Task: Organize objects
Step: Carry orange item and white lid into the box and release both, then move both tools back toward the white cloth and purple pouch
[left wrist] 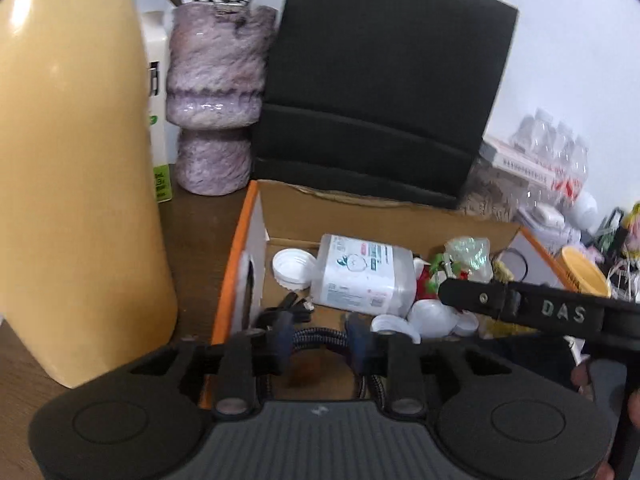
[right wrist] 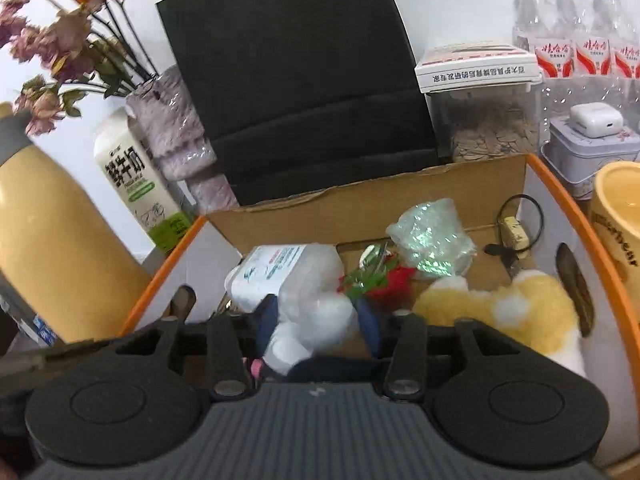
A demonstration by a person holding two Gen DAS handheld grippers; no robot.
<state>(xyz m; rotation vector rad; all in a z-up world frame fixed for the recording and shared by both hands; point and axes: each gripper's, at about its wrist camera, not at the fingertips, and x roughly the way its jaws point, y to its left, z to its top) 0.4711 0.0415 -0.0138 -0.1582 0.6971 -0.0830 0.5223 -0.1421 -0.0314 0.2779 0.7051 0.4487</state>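
The left hand-held gripper (left wrist: 318, 340) holds a braided cable (left wrist: 316, 338) over the box (left wrist: 236, 264); the right hand-held gripper (right wrist: 316, 320) is clamped on a white bottle (right wrist: 304, 300). Let go clumsily, the cable may snag on a box wall and spill onto the worktop (left wrist: 192, 232).

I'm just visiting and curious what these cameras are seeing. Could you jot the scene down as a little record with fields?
Container: cardboard box with orange rim, open on top
Inside it: clear plastic bottle lying on its side, white lid, red artificial flower, yellow plush toy
Left gripper: over the box, jaws around a braided cable
Right gripper: jaws either side of the bottle's base
Beside the box: yellow flask, purple vase, milk carton
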